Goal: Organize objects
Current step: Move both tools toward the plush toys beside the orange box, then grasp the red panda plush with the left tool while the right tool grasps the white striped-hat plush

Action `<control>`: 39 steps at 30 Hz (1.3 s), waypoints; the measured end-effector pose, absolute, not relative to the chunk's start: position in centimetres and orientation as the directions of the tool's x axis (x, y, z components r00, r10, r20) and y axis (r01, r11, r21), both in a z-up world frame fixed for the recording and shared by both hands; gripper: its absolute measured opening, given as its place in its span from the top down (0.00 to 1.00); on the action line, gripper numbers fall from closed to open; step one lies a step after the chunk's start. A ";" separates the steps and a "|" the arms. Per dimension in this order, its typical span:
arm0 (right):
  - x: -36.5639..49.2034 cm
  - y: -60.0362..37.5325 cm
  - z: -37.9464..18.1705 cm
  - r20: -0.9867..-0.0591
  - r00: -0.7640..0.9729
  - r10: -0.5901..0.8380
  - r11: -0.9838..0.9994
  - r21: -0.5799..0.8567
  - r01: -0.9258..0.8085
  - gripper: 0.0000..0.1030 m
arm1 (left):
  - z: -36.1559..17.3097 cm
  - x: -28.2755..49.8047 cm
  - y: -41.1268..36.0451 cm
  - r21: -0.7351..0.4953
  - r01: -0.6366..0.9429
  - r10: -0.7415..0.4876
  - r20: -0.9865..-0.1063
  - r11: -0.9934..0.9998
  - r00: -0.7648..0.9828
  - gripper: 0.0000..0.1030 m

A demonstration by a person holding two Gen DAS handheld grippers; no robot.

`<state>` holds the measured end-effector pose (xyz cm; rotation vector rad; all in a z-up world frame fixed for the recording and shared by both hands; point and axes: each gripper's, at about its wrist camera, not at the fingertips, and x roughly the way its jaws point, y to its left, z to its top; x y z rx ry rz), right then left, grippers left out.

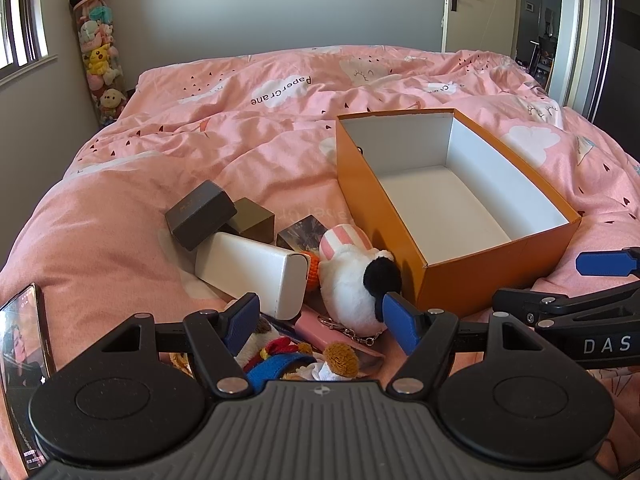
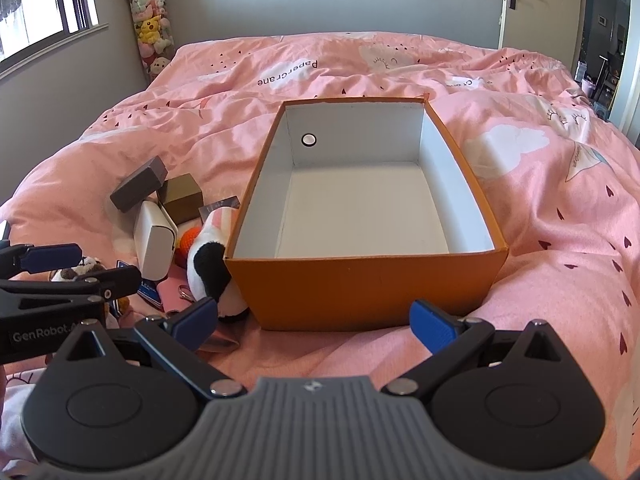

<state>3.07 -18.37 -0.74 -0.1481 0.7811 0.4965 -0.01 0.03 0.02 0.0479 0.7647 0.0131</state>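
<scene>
Both tools hang spread and empty: the left tool (image 1: 318,318) over the heap beside the plush toy (image 1: 352,280), the right tool (image 2: 314,320) facing the empty orange box (image 2: 360,292) on the bed (image 1: 120,208), presumably the toy's destination.

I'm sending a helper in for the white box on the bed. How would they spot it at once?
Find the open orange box on the pink duvet. In the pile to its left, the white box lies on its side beside a black-and-white plush. It is the pile's only white carton; the other small boxes are dark.
</scene>
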 end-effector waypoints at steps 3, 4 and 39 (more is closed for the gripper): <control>3.2 -18.4 -0.9 -0.713 0.596 0.369 0.878 0.057 -0.476 0.01 | 0.2 -0.1 -0.4 0.048 0.008 0.028 -0.692 0.999 0.721 0.20; 3.2 -18.5 -0.9 -0.714 0.595 0.369 0.878 0.058 -0.475 0.01 | 0.2 -0.1 -0.4 0.048 0.008 0.027 -0.692 0.999 0.721 0.20; 3.3 -15.7 -1.3 -0.744 0.470 0.476 0.778 0.107 -0.619 0.26 | 1.4 -0.8 3.4 -0.060 0.024 -0.061 -0.745 0.998 0.664 0.48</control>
